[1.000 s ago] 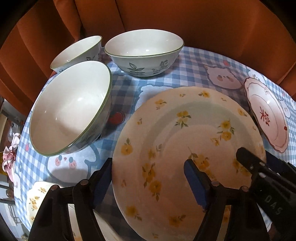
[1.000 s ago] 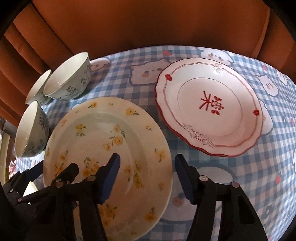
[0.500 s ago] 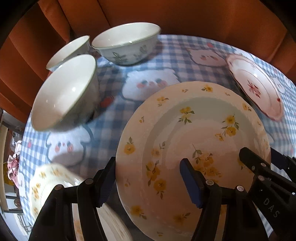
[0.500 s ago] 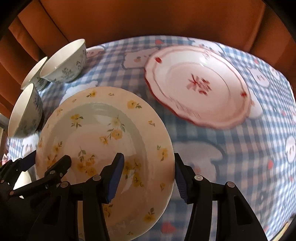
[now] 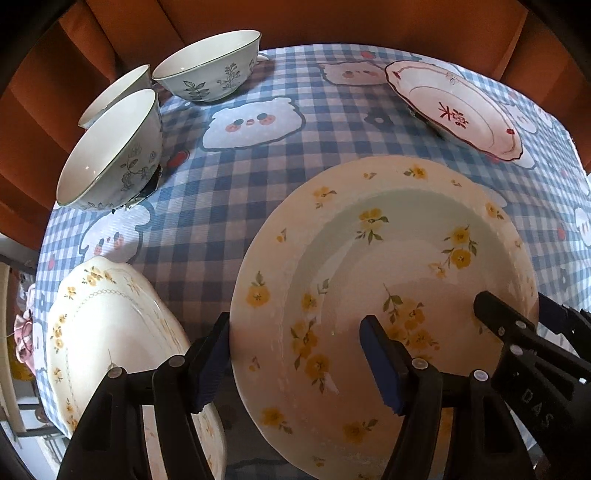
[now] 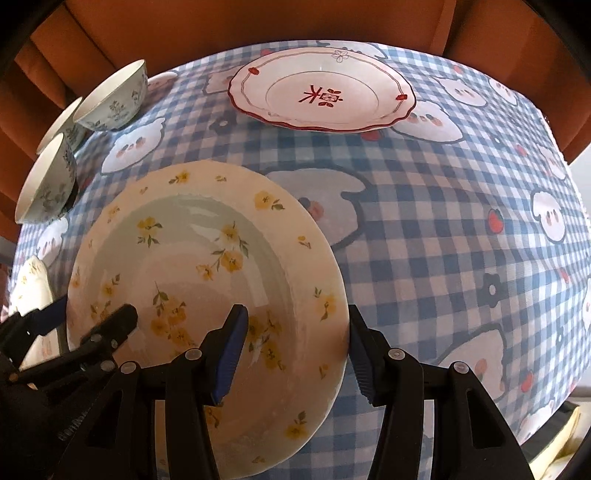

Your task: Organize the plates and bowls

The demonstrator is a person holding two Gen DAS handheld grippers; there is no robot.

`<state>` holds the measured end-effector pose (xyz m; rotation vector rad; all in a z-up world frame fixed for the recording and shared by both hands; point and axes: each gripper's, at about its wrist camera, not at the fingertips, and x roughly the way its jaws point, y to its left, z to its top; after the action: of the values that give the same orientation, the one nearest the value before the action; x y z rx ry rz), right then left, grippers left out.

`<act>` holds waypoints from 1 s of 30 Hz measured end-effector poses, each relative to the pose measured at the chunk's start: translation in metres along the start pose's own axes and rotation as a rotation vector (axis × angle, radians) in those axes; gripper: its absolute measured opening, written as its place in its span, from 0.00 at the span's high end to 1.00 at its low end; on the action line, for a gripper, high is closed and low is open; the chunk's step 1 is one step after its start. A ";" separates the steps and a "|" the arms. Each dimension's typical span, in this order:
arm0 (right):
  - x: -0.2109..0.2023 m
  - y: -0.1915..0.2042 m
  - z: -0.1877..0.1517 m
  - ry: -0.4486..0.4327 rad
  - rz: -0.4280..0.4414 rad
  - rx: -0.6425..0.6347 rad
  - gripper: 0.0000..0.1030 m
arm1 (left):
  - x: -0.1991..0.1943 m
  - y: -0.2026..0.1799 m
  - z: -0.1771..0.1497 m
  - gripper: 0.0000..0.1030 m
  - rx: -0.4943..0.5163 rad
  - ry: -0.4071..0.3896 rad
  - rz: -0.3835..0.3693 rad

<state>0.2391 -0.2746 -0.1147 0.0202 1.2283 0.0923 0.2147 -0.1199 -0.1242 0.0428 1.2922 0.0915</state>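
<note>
Plates and bowls sit on a blue checked tablecloth [image 5: 236, 192] with cartoon animal faces, and the yellow-flowered plate [image 5: 384, 280] serves as landmark; in the left wrist view it fills the lower right, held above the cloth, with the left gripper [image 5: 295, 354] straddling its near-left rim, one blue pad outside the edge and the other over the plate's inner face; its jaws are opening, and I cannot tell whether the pads press on the rim; the right gripper [image 5: 517, 317] reaches in at the plate's right edge, its black finger lying over the rim; left of the flowered plate and partly under the left finger lies a scalloped cream plate [image 5: 110, 332] with small yellow flowers; beyond the flowered plate to the upper left stand three green-rimmed bowls [image 5: 147, 122] close together; a red-trimmed plate [image 5: 458, 107] rests on the cloth well apart at the upper right; orange cloth [image 5: 332, 22] hangs behind the table; in the right wrist view the flowered plate [image 6: 207, 280] sits lower left, and the right gripper [image 6: 295, 350] spans its right rim, its jaws partly spread, one pad over the inner face and the other outside the edge, contact unclear; the left gripper [image 6: 88, 325] shows at the plate's left rim; the red-trimmed plate [image 6: 321, 92] lies beyond it, the bowls [image 6: 110, 99] to its upper left.
</note>
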 end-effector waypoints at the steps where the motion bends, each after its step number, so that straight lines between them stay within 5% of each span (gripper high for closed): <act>1: 0.001 -0.001 0.001 0.003 0.003 0.004 0.46 | 0.001 -0.003 0.000 0.29 0.004 0.000 0.013; 16: 0.007 0.000 0.011 0.012 0.036 -0.045 0.41 | -0.004 -0.001 -0.005 0.30 -0.060 0.026 0.014; 30: -0.037 0.012 -0.009 -0.022 -0.013 -0.031 0.41 | -0.043 0.024 -0.019 0.30 -0.043 -0.041 -0.059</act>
<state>0.2173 -0.2659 -0.0826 -0.0137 1.2052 0.0993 0.1839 -0.1002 -0.0858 -0.0302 1.2493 0.0682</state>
